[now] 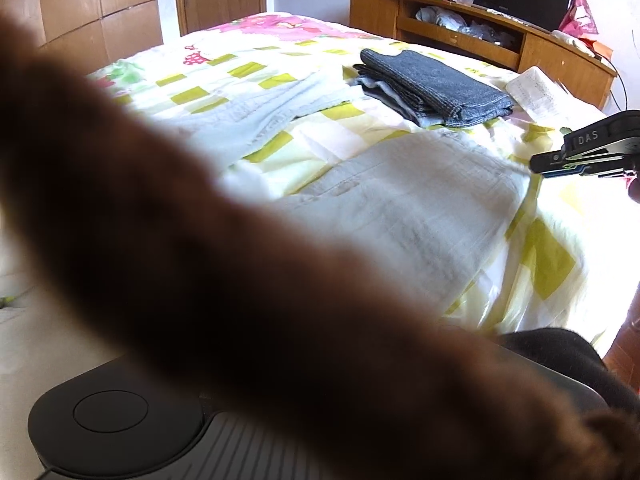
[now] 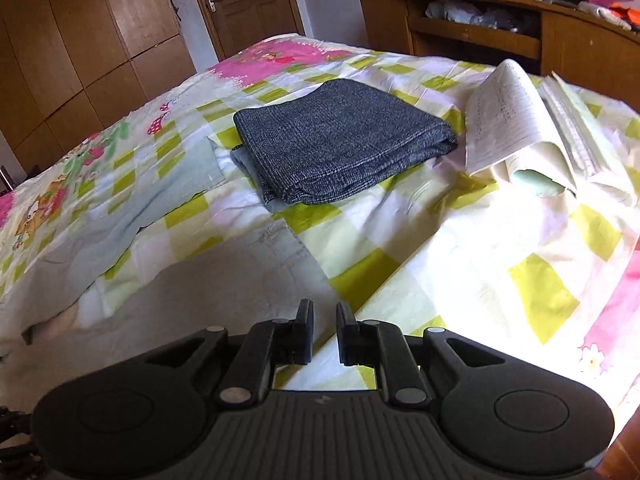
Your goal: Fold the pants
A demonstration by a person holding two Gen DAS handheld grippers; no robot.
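Observation:
Pale grey-green pants (image 1: 400,208) lie flat on the checked bedspread (image 2: 460,260), one leg (image 2: 100,240) running away to the left. My right gripper (image 2: 324,308) hovers low over the pants' near right corner. Its fingers stand a narrow gap apart, with the fabric edge showing below them. In the left wrist view that gripper (image 1: 538,164) points at the same corner from the right. A blurred brown shape (image 1: 240,240) close to the lens hides the left gripper's fingers; only its black body (image 1: 112,432) shows.
A folded dark grey garment (image 2: 340,140) lies further back on the bed, with open notebooks and papers (image 2: 512,120) to its right. A wooden cabinet (image 2: 480,32) stands behind the bed, and a wardrobe and a door (image 2: 240,0) are at the far left.

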